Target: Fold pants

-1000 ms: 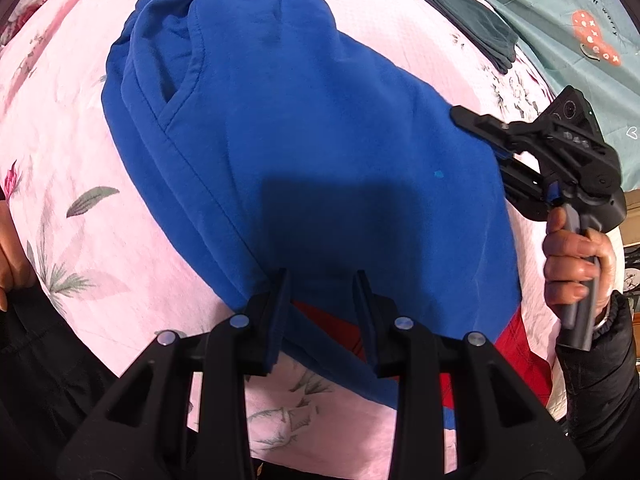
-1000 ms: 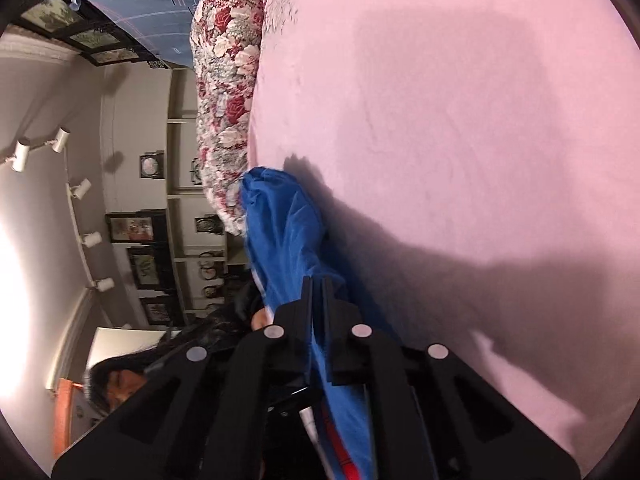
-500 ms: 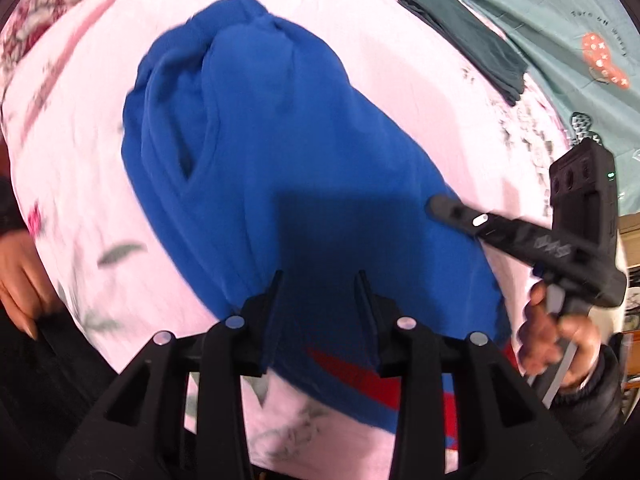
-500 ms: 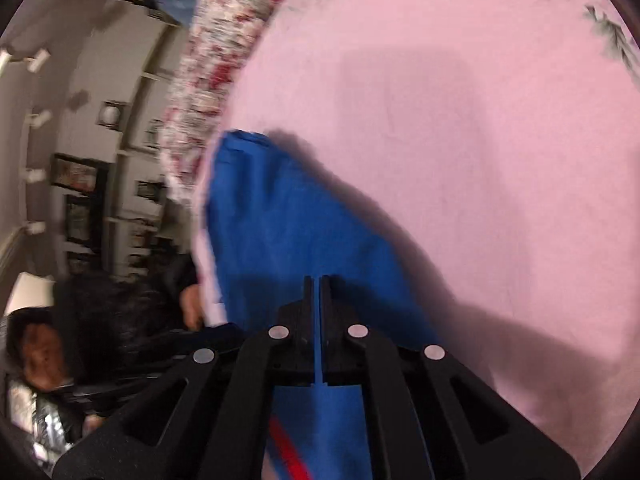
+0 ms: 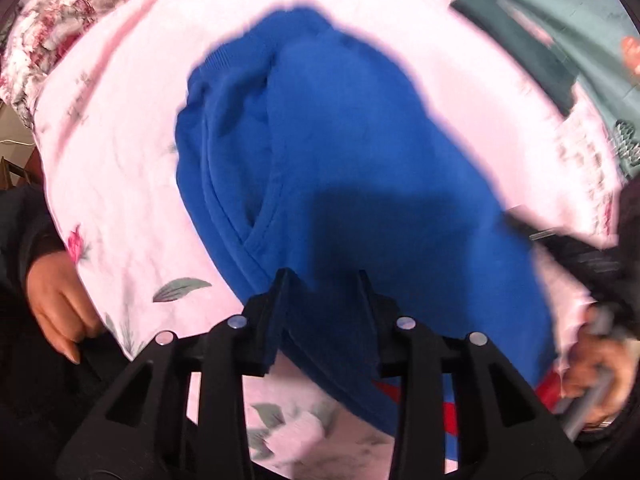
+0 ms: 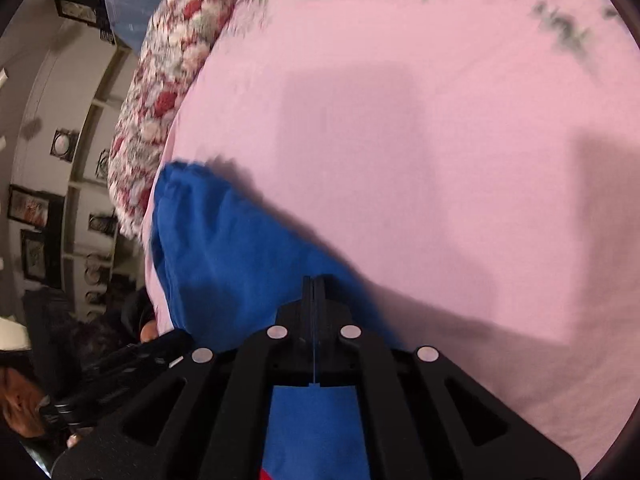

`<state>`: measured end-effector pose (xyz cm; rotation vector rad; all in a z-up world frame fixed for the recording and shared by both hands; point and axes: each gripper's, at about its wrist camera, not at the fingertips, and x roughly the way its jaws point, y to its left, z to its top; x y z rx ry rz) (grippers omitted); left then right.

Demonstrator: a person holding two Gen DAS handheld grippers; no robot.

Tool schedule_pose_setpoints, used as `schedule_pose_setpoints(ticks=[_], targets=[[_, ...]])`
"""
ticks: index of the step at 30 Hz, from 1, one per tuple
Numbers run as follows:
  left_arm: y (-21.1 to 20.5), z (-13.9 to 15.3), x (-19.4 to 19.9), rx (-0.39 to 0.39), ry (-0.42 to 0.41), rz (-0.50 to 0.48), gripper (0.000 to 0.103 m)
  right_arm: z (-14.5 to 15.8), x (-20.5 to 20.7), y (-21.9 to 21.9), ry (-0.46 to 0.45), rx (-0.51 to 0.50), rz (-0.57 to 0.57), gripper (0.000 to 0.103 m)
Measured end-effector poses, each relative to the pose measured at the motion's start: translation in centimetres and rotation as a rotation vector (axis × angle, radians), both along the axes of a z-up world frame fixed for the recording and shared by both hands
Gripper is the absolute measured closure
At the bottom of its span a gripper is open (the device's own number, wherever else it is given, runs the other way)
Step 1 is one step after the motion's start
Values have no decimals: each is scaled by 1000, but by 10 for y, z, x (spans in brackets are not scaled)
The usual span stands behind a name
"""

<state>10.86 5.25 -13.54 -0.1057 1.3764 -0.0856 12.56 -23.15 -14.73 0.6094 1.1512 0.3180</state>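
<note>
A: The pink bed [image 6: 440, 140] is seen wide and bare beyond the blue pants [image 5: 360, 168], which are spread along its near edge.

B: Their hem is straddled by the left claw [image 5: 322, 280], jaws wide; fabric is pinched by the right claw [image 6: 314, 284].

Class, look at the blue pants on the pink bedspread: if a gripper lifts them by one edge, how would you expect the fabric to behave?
The blue pants would probably droop and drag, since they lie in soft rumpled folds. They look like thick fleece, so likely heavier than thin cloth. The right gripper, shut on an edge, suggests the fabric pinches easily without slipping.
</note>
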Motion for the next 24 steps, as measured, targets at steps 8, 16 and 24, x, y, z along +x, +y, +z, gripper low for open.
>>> schedule_pose_setpoints(ticks=[8, 16, 24], targets=[[-9, 34, -35, -11, -84, -51, 67, 70, -148, -110, -64, -17, -117, 77], [-57, 27, -89, 14, -73, -172, 59, 31, -367, -172, 87, 129, -344, 58], [-80, 18, -113, 61, -61, -189, 59, -31, -390, -180, 198, 464, -477, 33]])
